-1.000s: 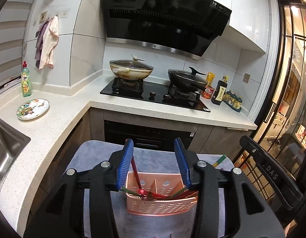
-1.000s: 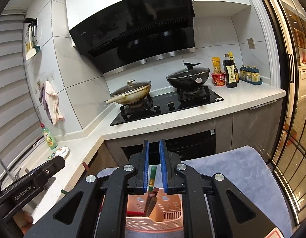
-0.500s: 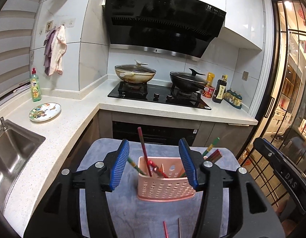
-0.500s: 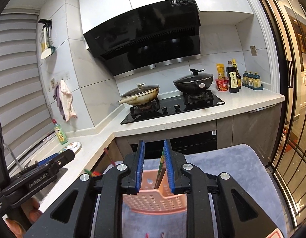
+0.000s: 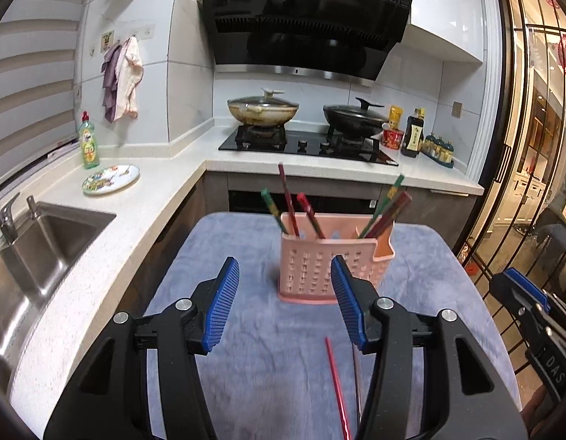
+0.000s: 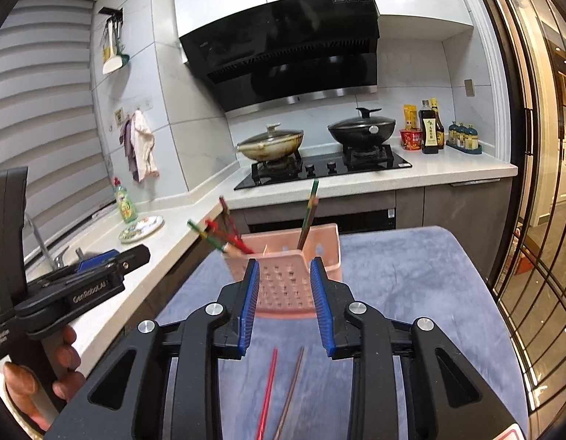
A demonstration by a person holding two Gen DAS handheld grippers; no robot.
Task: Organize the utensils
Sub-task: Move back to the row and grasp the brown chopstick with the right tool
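Two chopsticks, a red chopstick and a brown chopstick, lie side by side on the grey-blue mat, nearer the cameras than the pink utensil holder, which stands upright on the mat with several more chopsticks leaning out of its compartments. Above the mat, the left gripper has its blue-padded jaws spread wide with nothing between them. Over the two loose sticks, the right gripper is likewise parted and empty, its jaws framing the holder from a short way back.
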